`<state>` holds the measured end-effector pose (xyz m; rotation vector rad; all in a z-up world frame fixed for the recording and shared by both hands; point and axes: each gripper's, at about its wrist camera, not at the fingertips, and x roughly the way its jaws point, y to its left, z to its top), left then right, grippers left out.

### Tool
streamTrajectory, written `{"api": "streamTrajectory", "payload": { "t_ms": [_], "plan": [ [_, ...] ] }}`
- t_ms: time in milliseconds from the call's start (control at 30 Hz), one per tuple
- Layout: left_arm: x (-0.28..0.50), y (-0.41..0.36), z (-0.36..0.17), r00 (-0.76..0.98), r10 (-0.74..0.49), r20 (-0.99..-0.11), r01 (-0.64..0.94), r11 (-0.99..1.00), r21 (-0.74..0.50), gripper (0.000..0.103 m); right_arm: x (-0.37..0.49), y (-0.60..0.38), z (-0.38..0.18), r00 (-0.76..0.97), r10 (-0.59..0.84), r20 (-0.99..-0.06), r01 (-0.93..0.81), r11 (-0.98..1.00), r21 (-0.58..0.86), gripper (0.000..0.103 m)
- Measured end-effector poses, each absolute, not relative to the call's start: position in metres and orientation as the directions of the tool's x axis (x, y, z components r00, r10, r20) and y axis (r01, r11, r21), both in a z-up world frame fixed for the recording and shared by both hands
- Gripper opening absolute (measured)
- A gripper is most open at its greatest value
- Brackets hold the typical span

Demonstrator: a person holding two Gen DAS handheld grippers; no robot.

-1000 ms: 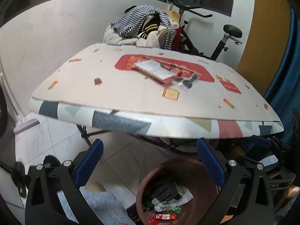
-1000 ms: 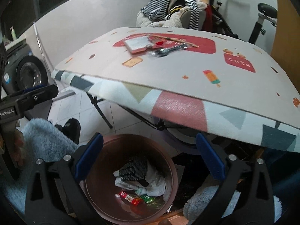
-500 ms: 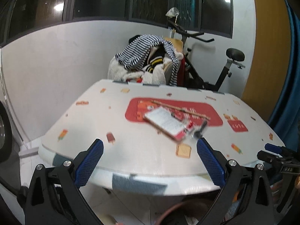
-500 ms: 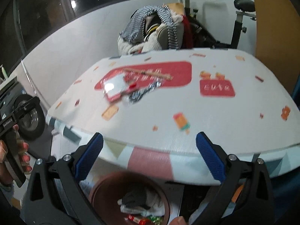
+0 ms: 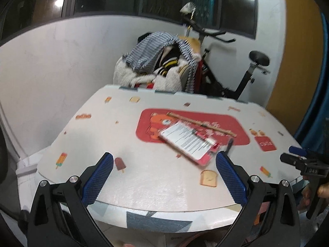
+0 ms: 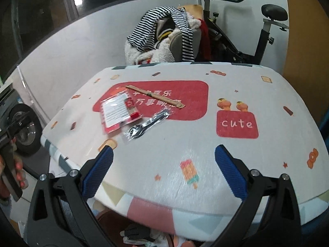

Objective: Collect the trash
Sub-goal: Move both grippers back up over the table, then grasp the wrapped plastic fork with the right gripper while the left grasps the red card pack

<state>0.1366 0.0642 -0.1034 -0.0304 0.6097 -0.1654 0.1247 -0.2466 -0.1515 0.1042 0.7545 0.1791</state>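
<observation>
Both claws, left gripper [image 5: 164, 178] and right gripper [image 6: 163, 176], wide and empty, have swung up from the bin to the table [image 6: 257, 164]: next trash ahead is red card pack [image 6: 119, 112], wrapped fork [image 6: 147, 126], chopstick sleeve [image 6: 155, 96].

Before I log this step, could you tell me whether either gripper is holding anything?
Nothing is held: the left gripper and the right gripper are open and empty.

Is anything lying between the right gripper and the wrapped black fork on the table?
No. In the right wrist view, only bare printed tablecloth separates the open right gripper from the wrapped fork.
</observation>
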Motion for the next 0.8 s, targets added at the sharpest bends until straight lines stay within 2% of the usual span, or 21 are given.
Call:
{"api": "streamTrajectory", "payload": {
  "t_ms": [233, 300, 367, 400, 467, 533, 633, 800],
  "plan": [
    [0.151, 0.078, -0.129, 0.778, -0.203, -0.595, 0.119, 0.977, -0.178, 0.097, 0.181, -0.226, -0.171, 0.661, 0.259, -0.704, -0.118, 0.963, 0.243, 0.096],
    [0.156, 0.082, -0.137, 0.76, -0.229, -0.609, 0.114, 0.968, -0.222, 0.089, 0.2, -0.219, -0.181, 0.647, 0.245, -0.722, -0.099, 0.966, 0.239, 0.086],
    [0.163, 0.086, -0.144, 0.74, -0.243, -0.628, 0.102, 0.962, -0.252, 0.074, 0.212, -0.214, -0.186, 0.641, 0.23, -0.732, -0.072, 0.968, 0.241, 0.076],
    [0.166, 0.088, -0.146, 0.732, -0.251, -0.633, 0.097, 0.959, -0.268, 0.072, 0.223, -0.212, -0.19, 0.637, 0.212, -0.741, -0.035, 0.968, 0.247, 0.073],
    [0.172, 0.092, -0.153, 0.716, -0.281, -0.639, 0.087, 0.944, -0.318, 0.065, 0.242, -0.213, -0.202, 0.606, 0.167, -0.778, 0.071, 0.962, 0.262, 0.057],
    [0.179, 0.097, -0.158, 0.7, -0.319, -0.639, 0.077, 0.923, -0.378, 0.06, 0.253, -0.206, -0.21, 0.571, 0.175, -0.802, 0.108, 0.953, 0.284, 0.052],
    [0.186, 0.102, -0.164, 0.689, -0.36, -0.629, 0.063, 0.894, -0.443, 0.057, 0.263, -0.192, -0.212, 0.57, 0.118, -0.813, 0.119, 0.967, 0.224, 0.052],
    [0.193, 0.098, -0.17, 0.679, -0.385, -0.625, 0.063, 0.879, -0.473, 0.053, 0.273, -0.181, -0.214, 0.572, 0.077, -0.817, 0.125, 0.976, 0.179, 0.053]
  ]
}}
